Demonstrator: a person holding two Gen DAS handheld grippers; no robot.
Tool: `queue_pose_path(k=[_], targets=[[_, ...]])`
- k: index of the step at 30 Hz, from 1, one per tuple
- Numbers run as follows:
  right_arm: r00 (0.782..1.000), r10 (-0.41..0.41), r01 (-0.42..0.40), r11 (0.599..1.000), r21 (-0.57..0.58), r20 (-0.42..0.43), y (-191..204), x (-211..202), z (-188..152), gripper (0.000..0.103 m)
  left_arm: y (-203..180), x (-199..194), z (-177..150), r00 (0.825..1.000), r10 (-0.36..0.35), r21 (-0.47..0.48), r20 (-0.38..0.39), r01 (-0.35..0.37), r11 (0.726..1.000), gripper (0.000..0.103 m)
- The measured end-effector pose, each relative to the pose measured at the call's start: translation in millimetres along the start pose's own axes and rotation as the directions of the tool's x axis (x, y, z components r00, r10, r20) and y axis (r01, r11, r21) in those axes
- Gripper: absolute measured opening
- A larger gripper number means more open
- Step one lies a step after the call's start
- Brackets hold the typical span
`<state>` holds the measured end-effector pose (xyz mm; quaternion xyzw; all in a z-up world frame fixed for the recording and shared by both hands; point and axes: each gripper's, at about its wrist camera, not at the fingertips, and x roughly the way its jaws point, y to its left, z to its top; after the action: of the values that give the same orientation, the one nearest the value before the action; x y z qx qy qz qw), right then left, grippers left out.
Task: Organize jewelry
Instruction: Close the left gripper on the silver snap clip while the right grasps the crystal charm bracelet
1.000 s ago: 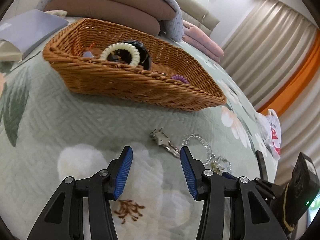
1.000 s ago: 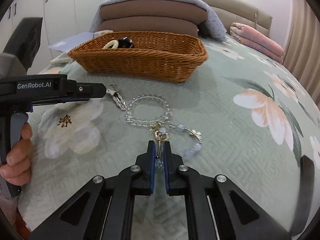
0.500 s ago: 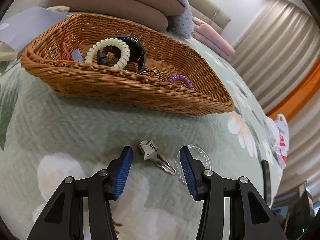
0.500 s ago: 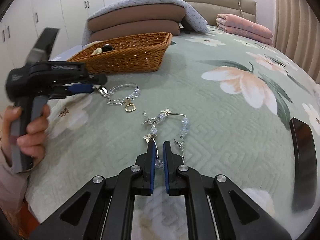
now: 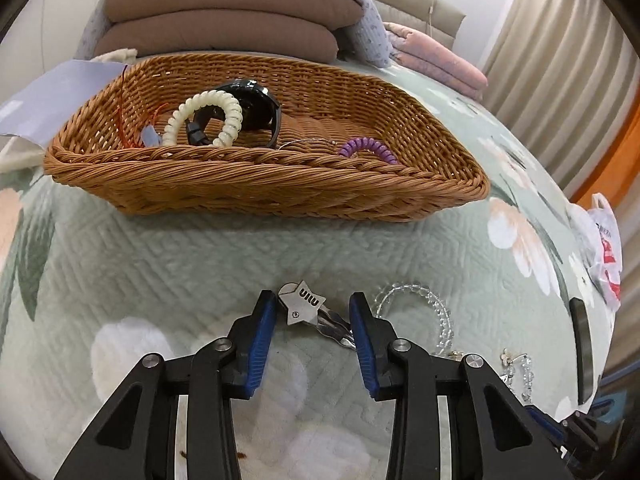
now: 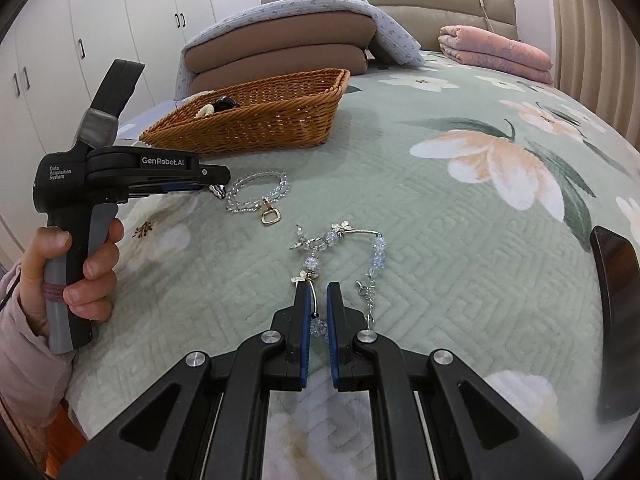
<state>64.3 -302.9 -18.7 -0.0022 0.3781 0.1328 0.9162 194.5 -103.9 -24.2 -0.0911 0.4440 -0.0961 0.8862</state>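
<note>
A wicker basket (image 5: 248, 188) (image 6: 280, 124) on the bed holds a cream coil hair tie (image 5: 208, 118), a black watch (image 5: 256, 104) and a purple coil tie (image 5: 368, 148). My left gripper (image 5: 314, 312) is open with its fingers on either side of a silver star hair clip (image 5: 306, 308) lying on the quilt. A clear bead bracelet (image 5: 432, 312) (image 6: 256, 196) lies just right of the clip. My right gripper (image 6: 316, 304) is shut on a crystal charm bracelet (image 6: 344, 240), whose far part rests on the quilt.
A black phone (image 6: 614, 316) lies at the right edge of the bed. Stacked brown cushions (image 5: 216, 20) and a folded pink blanket (image 6: 496, 52) sit behind the basket. A white plastic bag (image 5: 604, 248) hangs off the right side.
My left gripper has moved forward so the star clip now lies between its fingers. My right gripper has drawn the charm bracelet back, away from the bead bracelet.
</note>
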Motion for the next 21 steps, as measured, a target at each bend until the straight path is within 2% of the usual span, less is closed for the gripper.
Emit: queue_pose_path(k=[2, 4, 9, 10, 12, 13, 15, 17, 19, 21], targets=[[1.0, 0.0, 0.0, 1.0, -0.003, 0.002, 0.6, -0.3, 0.0, 0.009, -2.6, -0.5, -1.5, 1.0, 0.021, 0.024, -0.001, -0.021, 1.0, 0.038], [1.0, 0.006, -0.006, 1.0, -0.006, 0.005, 0.8, -1.7, -0.3, 0.009, -4.8, -4.0, -6.9, 0.999, 0.047, 0.072, -0.003, -0.047, 0.996, 0.032], [1.0, 0.016, -0.016, 1.0, 0.004, 0.01, -2.0, -1.9, 0.1, 0.013, -2.3, -14.4, -19.4, 0.998, 0.049, 0.172, -0.024, -0.044, 0.984, 0.027], [1.0, 0.016, -0.016, 1.0, 0.006, 0.017, -2.3, -3.6, -0.1, 0.015, -1.1, -15.9, -22.2, 0.998, 0.049, 0.2, -0.028, -0.042, 0.979, 0.027], [0.999, 0.012, -0.013, 1.0, 0.01, 0.032, -3.4, -7.0, -0.1, 0.033, 0.5, -19.9, -27.3, 0.998, 0.063, 0.248, -0.027, -0.055, 0.967, 0.027], [0.999, 0.013, -0.014, 1.0, 0.014, 0.042, -4.0, -8.9, 0.0, 0.034, 2.5, -21.9, -28.2, 0.997, 0.072, 0.258, -0.023, -0.064, 0.964, 0.027], [0.999, 0.021, -0.022, 1.0, 0.022, 0.05, -4.5, -10.0, 1.0, 0.034, 10.2, -26.4, -27.9, 0.998, 0.06, 0.244, -0.022, -0.053, 0.968, 0.027], [0.998, 0.025, -0.026, 0.999, 0.02, 0.053, -3.2, -9.8, 1.4, 0.034, 15.8, -27.6, -23.3, 0.998, -0.028, 0.191, -0.048, 0.037, 0.981, 0.027], [0.999, 0.016, -0.016, 1.0, 0.01, 0.05, -0.7, -8.8, 1.0, 0.034, 19.6, -21.2, -15.6, 0.992, -0.102, 0.083, -0.077, 0.109, 0.991, 0.027], [0.999, 0.013, -0.014, 1.0, 0.004, 0.05, 0.4, -8.9, 0.4, 0.034, 19.5, -13.5, -10.6, 0.991, -0.113, -0.022, -0.076, 0.112, 0.993, 0.027]])
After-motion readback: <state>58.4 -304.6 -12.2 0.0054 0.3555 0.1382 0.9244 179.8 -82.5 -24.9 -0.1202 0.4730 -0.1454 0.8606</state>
